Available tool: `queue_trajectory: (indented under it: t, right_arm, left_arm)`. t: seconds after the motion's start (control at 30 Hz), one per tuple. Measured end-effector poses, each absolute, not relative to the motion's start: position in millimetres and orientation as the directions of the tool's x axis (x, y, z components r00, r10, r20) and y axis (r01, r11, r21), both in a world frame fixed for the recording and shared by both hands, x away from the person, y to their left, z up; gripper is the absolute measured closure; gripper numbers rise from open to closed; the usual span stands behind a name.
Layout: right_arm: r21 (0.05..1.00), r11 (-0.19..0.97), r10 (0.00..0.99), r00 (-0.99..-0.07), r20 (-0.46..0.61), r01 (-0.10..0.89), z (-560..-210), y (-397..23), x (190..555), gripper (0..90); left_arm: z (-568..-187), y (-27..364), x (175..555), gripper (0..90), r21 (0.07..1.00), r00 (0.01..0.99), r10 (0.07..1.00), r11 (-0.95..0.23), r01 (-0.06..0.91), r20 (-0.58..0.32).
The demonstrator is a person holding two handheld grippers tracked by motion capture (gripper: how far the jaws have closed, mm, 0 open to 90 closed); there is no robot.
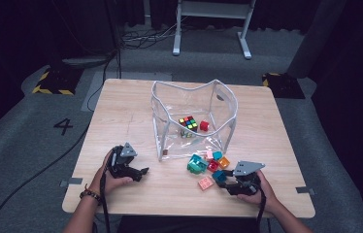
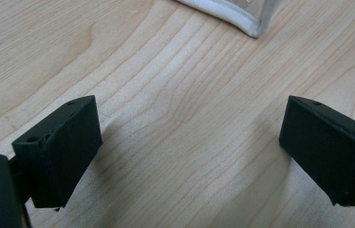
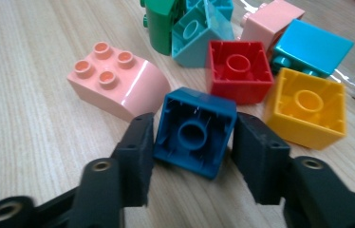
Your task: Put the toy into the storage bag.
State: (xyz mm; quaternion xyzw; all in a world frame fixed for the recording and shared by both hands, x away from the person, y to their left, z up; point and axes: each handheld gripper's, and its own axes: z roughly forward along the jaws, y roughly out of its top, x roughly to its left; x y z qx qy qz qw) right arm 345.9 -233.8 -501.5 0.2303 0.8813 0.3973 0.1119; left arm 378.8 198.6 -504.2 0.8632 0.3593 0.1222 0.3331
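Right gripper [image 3: 192, 142]: near right part of the table, held in the person's right hand; in the high view [image 1: 222, 178] it points left toward the heap of blocks. Its jaws stand about half open, one on each side of the dark blue block, and both pads look to be against the block's sides.
Dark blue block [image 3: 195, 131]: between the right gripper's jaws, hollow underside turned toward the camera, at the near edge of the heap; in the high view [image 1: 218, 175] it sits just at the gripper's tip.
Pink block [image 3: 117, 85]: rounded on one side, studs up, just left of the dark blue block and apart from the jaws.
Red block [image 3: 237, 70]: just beyond the dark blue block, hollow side showing.
Yellow block [image 3: 307, 107]: right of the dark blue block, beside the red one, hollow side showing.
Light blue block [image 3: 313, 46]: beyond the yellow one.
Left gripper [image 2: 190, 152]: near left part of the table, in the person's left hand; in the high view [image 1: 143, 171]. Jaws wide apart with nothing between them, bare wood below.
Clear bag [image 1: 162, 131]: stands open in the middle of the table, beyond the heap; a colourful cube [image 1: 188, 123] and a small red block [image 1: 204, 125] lie inside.
Table [image 1: 121, 116]: light wood.
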Motion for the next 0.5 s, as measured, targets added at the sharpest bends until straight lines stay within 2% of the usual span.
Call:
queue_trajectory:
  t: [0.07,0.37,0.5]
  right_arm:
    - [0.754,0.584,0.489,-0.871,-0.032,0.300,-501.1,-235.2,345.7,58.7]
    - [0.748,0.588,0.503,-0.864,-0.040,0.308,-500.2,-244.7,346.0,59.1]
    - [0.749,0.584,0.510,-0.859,-0.039,0.313,-500.7,-246.0,346.2,52.2]
  left_arm:
    - [-504.2,198.5,378.8,6.9,0.663,0.712,0.702,-0.519,0.539,-0.029]
    - [-504.2,198.5,378.8,6.9,0.663,0.712,0.702,-0.520,0.539,-0.028]
    - [-504.2,198.5,378.8,6.9,0.663,0.712,0.702,-0.520,0.539,-0.028]
